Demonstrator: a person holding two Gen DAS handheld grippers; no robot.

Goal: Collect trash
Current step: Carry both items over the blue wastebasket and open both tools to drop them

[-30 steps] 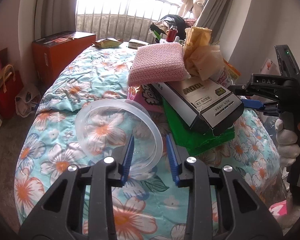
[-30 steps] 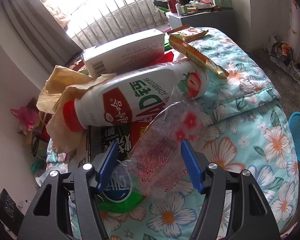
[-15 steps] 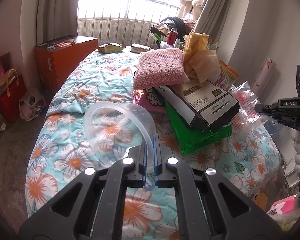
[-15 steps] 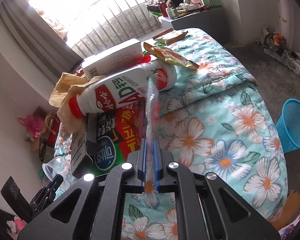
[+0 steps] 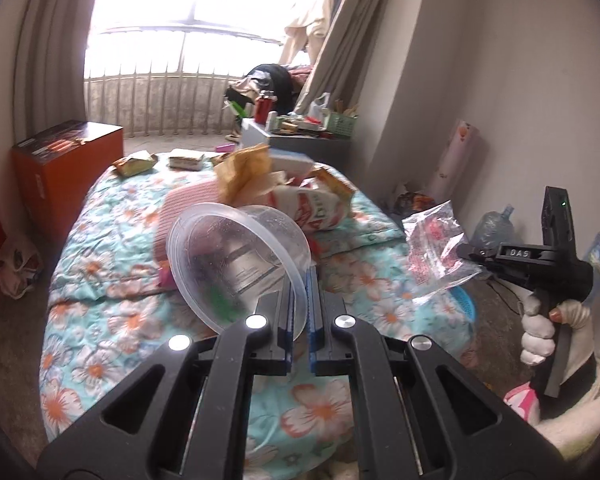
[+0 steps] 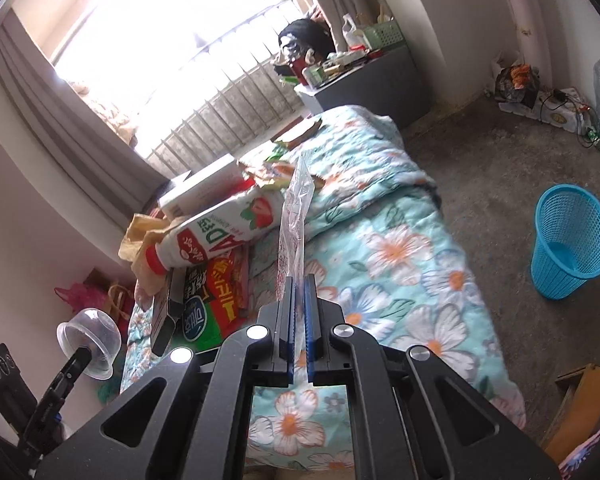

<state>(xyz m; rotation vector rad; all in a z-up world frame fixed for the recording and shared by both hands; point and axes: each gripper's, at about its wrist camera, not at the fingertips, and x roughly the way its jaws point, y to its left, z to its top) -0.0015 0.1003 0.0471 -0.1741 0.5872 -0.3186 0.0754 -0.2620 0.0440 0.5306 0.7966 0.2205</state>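
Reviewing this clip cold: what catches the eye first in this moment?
Both tongs are shut on trash lifted off the bed: the left tongs pinch the rim of a clear plastic bowl, the right tongs a clear printed plastic bag. A strawberry milk bottle tops the litter pile, and a blue wastebasket stands on the floor right of the flowered bed.

Both wrist views look forward from above the bed [image 5: 112, 216], sharing its trash pile; each catches the other gripper.

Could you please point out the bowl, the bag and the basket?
bowl [image 5: 236, 264]: left wrist view, its clear inside wall.
bag [image 5: 436, 252]: left wrist view, its crinkled middle.
basket [image 6: 572, 236]: right wrist view, its blue mesh wall.
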